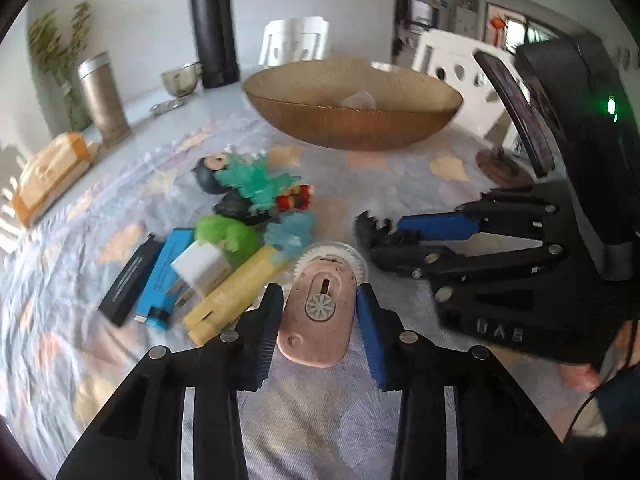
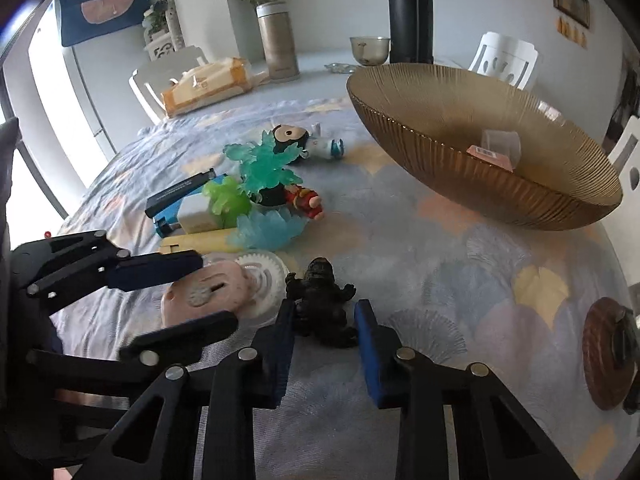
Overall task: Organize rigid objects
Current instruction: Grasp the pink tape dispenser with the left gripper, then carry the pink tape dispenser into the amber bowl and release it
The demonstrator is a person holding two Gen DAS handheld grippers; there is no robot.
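Note:
My left gripper (image 1: 319, 294) is shut on a pink oval gadget (image 1: 316, 332) that lies on the patterned cloth, partly over a white toothed disc (image 1: 340, 254). My right gripper (image 2: 326, 308) is shut on a small black monster figure (image 2: 320, 300), which stands on the cloth just right of the pink gadget (image 2: 208, 292). Behind them lies a pile: teal (image 1: 252, 184) and green (image 1: 224, 234) translucent figures, a white charger (image 1: 200, 268), a yellow tube (image 1: 236, 292), a blue box (image 1: 160, 276) and a black bar (image 1: 130, 280). A large amber ribbed bowl (image 1: 352, 120) stands beyond, with a small clear item inside.
At the table's far side stand a tall black flask (image 1: 212, 28), a metal canister (image 1: 104, 100), a small metal bowl (image 1: 180, 78) and a wrapped yellow package (image 1: 52, 172). A round brown stand (image 2: 608, 352) sits at the right edge. White chairs surround the table.

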